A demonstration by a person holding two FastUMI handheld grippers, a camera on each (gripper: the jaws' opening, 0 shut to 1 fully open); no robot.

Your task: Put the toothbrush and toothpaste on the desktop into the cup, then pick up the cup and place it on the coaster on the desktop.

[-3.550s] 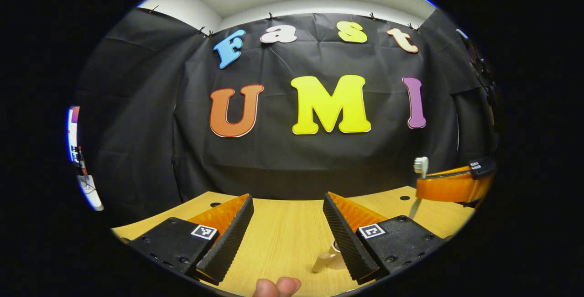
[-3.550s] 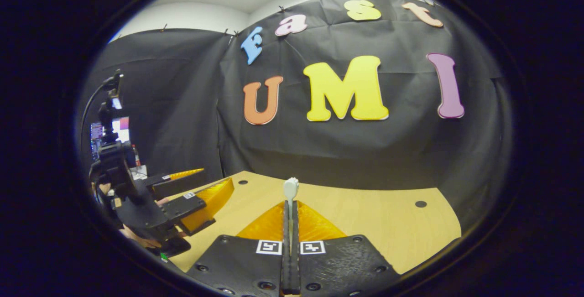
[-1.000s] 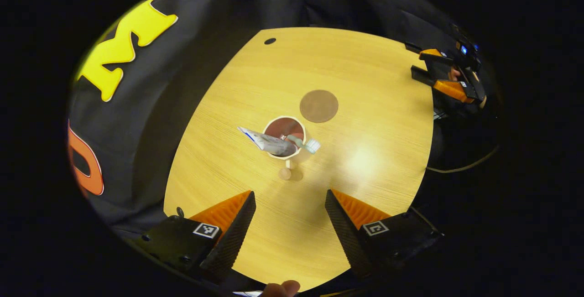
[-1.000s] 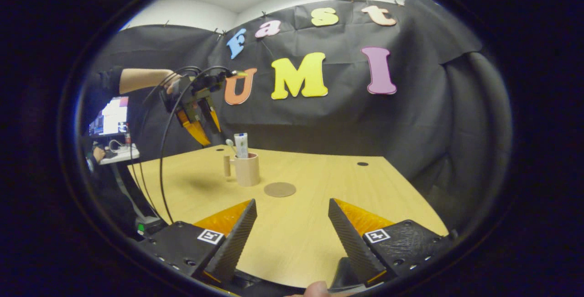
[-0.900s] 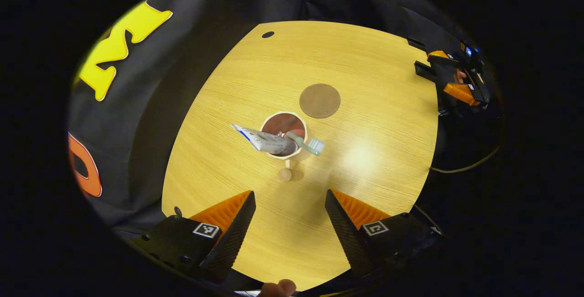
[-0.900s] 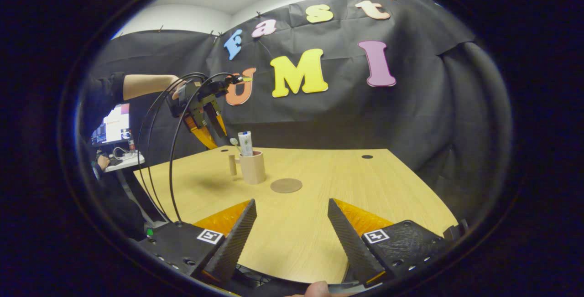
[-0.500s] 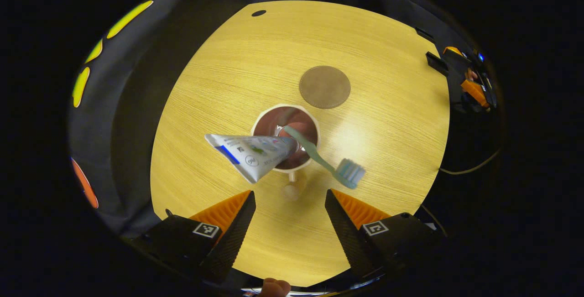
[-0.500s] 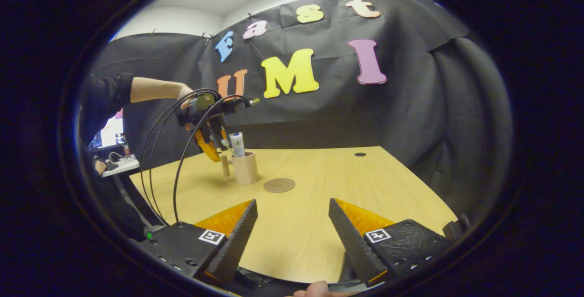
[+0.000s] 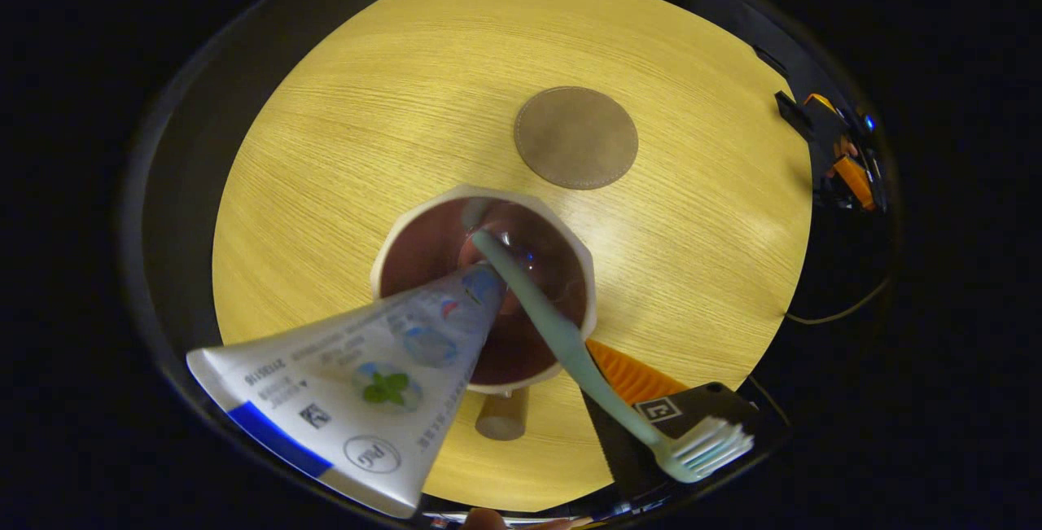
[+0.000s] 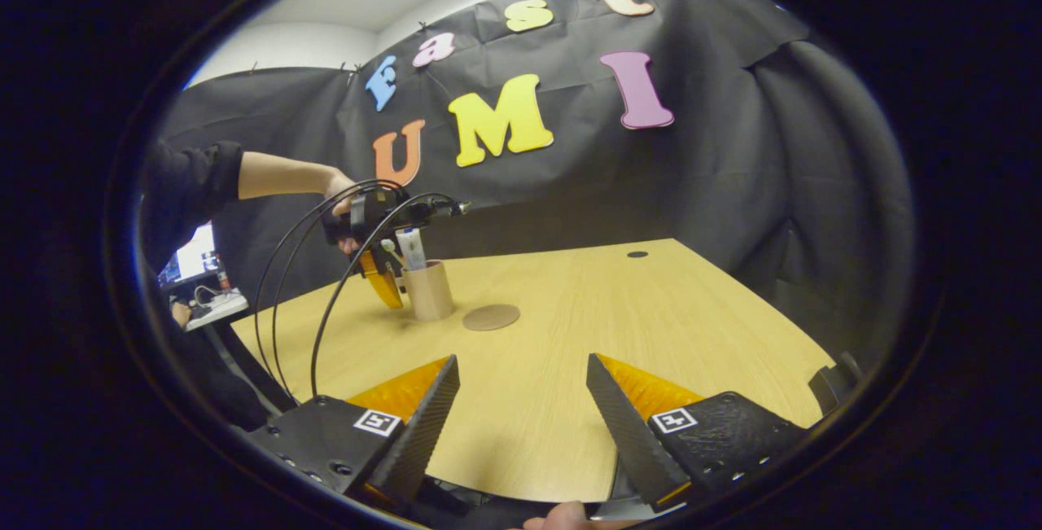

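Observation:
I look straight down into the beige cup. A white toothpaste tube and a pale green toothbrush lean out of it toward the camera. The cup's handle lies between the fingers of my left gripper, which stands open; the tube hides one finger. The round brown coaster lies just beyond the cup. In the right gripper view, my right gripper hangs open over the table's near edge, far from the cup and coaster. The left gripper is down at the cup's left side.
The wooden table has small dark holes near its far edge. A person's forearm and black cables reach in from the left. The right gripper shows past the table's right edge in the left gripper view.
My left gripper has come down close over the cup, so its fingers now flank the handle. The right gripper stayed open and shifted only slightly.

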